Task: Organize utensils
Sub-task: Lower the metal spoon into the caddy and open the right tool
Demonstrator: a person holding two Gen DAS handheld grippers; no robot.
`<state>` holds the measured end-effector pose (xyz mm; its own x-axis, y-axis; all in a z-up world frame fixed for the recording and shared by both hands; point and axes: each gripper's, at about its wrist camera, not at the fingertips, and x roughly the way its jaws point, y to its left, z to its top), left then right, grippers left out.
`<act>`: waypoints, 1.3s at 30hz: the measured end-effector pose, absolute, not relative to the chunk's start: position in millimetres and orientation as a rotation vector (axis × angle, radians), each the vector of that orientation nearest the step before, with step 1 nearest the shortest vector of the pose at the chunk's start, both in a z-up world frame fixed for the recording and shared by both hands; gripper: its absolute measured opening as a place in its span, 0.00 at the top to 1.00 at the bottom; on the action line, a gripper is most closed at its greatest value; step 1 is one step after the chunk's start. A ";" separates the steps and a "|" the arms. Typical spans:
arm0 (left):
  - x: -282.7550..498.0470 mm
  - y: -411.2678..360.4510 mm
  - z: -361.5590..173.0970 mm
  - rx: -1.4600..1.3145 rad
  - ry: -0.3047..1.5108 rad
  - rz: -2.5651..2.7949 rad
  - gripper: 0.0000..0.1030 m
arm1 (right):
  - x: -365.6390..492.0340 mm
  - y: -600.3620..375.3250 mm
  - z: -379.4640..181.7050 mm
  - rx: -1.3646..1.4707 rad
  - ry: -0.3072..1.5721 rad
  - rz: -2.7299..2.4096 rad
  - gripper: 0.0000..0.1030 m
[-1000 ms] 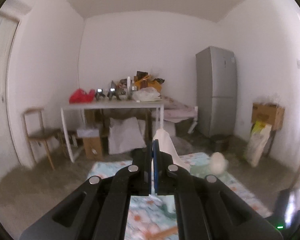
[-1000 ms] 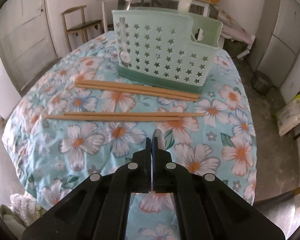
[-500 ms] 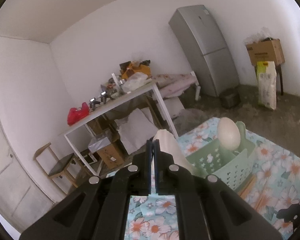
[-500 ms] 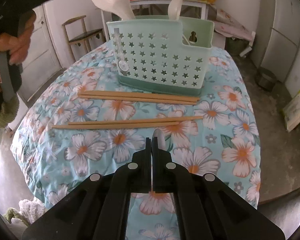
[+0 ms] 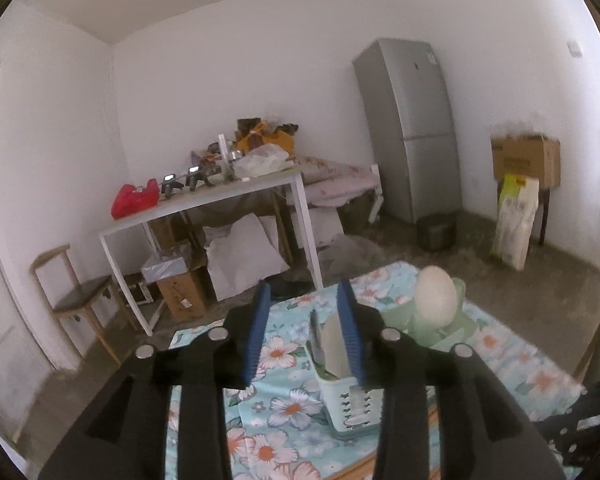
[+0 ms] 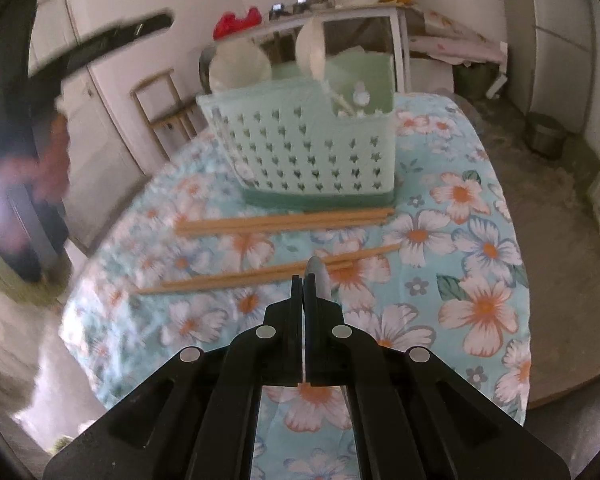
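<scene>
Left gripper (image 5: 304, 332) spread wide above caddy (image 6: 300, 148); right gripper (image 6: 302, 280) pinching grey utensil (image 6: 315, 274); chopsticks (image 6: 284, 222) mid-frame likely light, stiff, roll-prone, best pinched mid-length.

Both wrist views share the basket (image 5: 352, 404) (image 6: 300, 148) — opposite sides.

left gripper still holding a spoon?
No. The left gripper is open with nothing between its blue fingers; the white spoon stands in the green basket below.
</scene>
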<state>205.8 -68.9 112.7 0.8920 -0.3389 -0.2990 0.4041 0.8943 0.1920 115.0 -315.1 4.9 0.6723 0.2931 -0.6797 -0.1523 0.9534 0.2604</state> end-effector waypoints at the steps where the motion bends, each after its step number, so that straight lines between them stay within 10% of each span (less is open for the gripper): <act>1: 202.8 -62.9 113.4 0.227 0.266 -0.389 0.64 | 112.8 -321.2 10.0 0.224 0.774 0.276 1.00; 39: 172.2 28.6 25.1 -0.063 0.582 -0.350 0.63 | 230.4 -363.1 118.0 0.342 0.267 0.400 1.00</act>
<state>172.2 28.6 25.1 0.7785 -0.3409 -0.5270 0.3055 0.9393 -0.1563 230.4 -363.1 118.0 0.8875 0.4218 -0.1856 -0.3329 0.8654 0.3745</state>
